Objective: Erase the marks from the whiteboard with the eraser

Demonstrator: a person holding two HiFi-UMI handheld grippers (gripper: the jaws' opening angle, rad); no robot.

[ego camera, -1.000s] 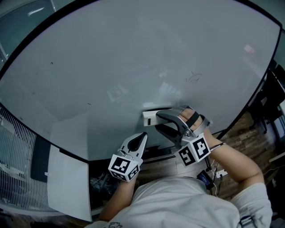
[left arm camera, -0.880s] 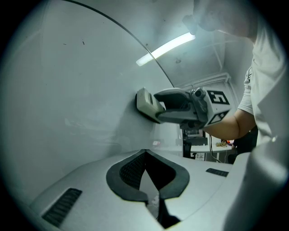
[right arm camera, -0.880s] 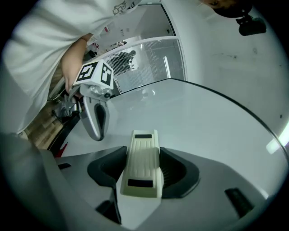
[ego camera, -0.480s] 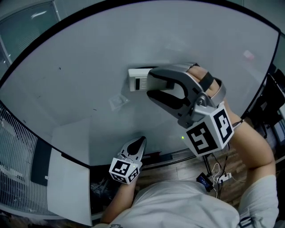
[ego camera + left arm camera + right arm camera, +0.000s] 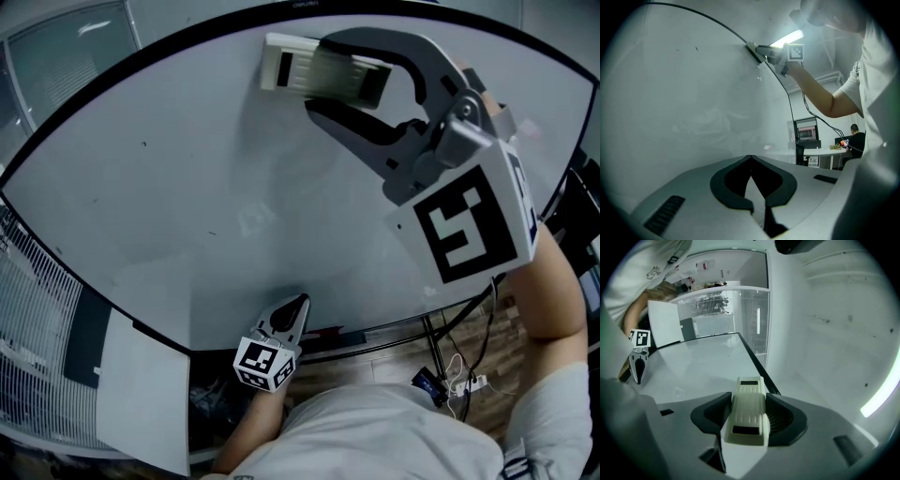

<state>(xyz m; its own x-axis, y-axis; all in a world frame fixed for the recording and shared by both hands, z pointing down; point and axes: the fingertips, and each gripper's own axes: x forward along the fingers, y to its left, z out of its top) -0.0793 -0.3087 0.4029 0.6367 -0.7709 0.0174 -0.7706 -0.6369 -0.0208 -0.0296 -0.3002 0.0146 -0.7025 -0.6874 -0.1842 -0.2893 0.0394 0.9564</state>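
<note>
Jaws of the right gripper [image 5: 323, 82] clamp the pale eraser [image 5: 295, 66] across its middle, upper centre, by the whiteboard [image 5: 187, 178] top edge. It looks light, rigid and smooth-sided, so that mid-body hold suits it. Left gripper [image 5: 298, 305], lower centre: jaws together, empty.

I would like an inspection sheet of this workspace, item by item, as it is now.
Surface: whiteboard, mostly clean; a few small dark specks on it.
Job's things: eraser near the board's top edge.
Clutter: nothing seen.
Grippers: right gripper shut on eraser; left gripper shut, empty, low by the bottom edge.
Cables: cables on the floor, lower right.
Surroundings: white panel, mesh fence at left.
</note>
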